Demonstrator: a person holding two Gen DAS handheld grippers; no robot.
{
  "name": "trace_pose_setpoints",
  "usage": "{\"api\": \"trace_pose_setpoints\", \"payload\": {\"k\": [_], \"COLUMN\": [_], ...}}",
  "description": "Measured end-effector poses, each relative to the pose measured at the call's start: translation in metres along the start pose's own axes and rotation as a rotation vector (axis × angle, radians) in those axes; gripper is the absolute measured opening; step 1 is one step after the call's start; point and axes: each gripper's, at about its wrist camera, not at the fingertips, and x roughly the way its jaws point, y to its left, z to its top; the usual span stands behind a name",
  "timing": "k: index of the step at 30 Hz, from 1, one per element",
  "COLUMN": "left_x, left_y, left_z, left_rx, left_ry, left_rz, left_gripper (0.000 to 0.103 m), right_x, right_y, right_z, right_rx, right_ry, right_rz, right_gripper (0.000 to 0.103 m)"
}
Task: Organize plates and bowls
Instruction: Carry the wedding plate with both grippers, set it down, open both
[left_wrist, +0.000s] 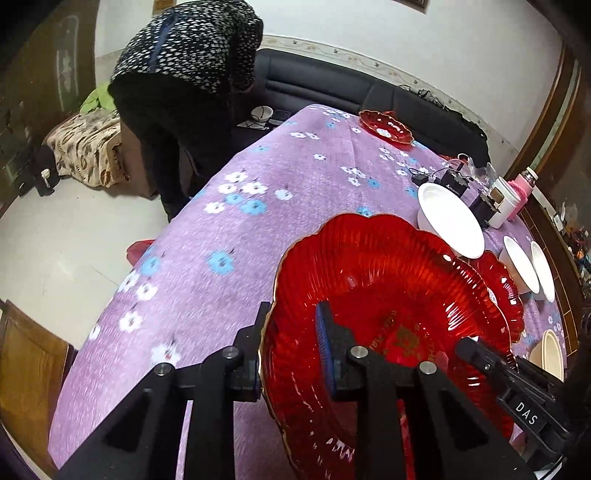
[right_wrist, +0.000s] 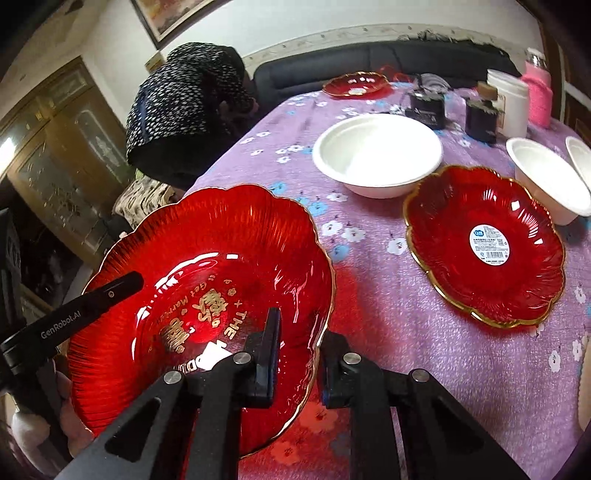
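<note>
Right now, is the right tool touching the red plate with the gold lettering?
Touching. The right wrist view shows the right tool with one finger inside the lettered red plate and the other outside, pinching its gold rim.

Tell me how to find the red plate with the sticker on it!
Look at the purple flowered tablecloth. Near the white bowls sits a red plate with a wavy gold rim, lying flat and untouched. Unlike the held red plate with gold writing, gripped at its rim by both grippers, this one has a round white sticker in its middle.
</note>
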Motion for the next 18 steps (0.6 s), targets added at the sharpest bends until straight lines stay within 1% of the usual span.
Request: {"api": "trace_pose_setpoints", "payload": {"k": [5, 8, 11, 14, 18], "left_x": [-0.013, -0.016, -0.011, -0.004, 0.008], "left_y": [0.009, 0.012, 0.016, 0.019, 0.021], "left_z": [-0.014, -0.02, -0.025, -0.03, -0.037], "left_rx": [-0.026, -0.027, -0.041, -0.048, -0.046], "left_ry": [-0.028, -0.039, -0.022, -0.002, 0.021], "left_rz": [0.004, 0.024, 0.029, 0.035, 0.045], "left_gripper": [0.023, 0.023, 0.023, 0.023, 0.023], "right_x": [-0.009, -0.014, -0.012, -0.005, 0.001], "right_y": [0.015, 0.023, 0.025, 0.026, 0.027], "right_z": [-0.013, -0.022, -0.027, -0.032, -0.039], "right_rx": [-0.063, -0.106, -0.119, -0.119, -0.129], "right_ry": [-0.024, -0.04, -0.041, -0.022, -0.012], "right_rz": [-0.021, -0.036, -0.045, -0.052, -0.079], "right_gripper": [0.018, 0.018, 0.018, 0.018, 0.018]}}
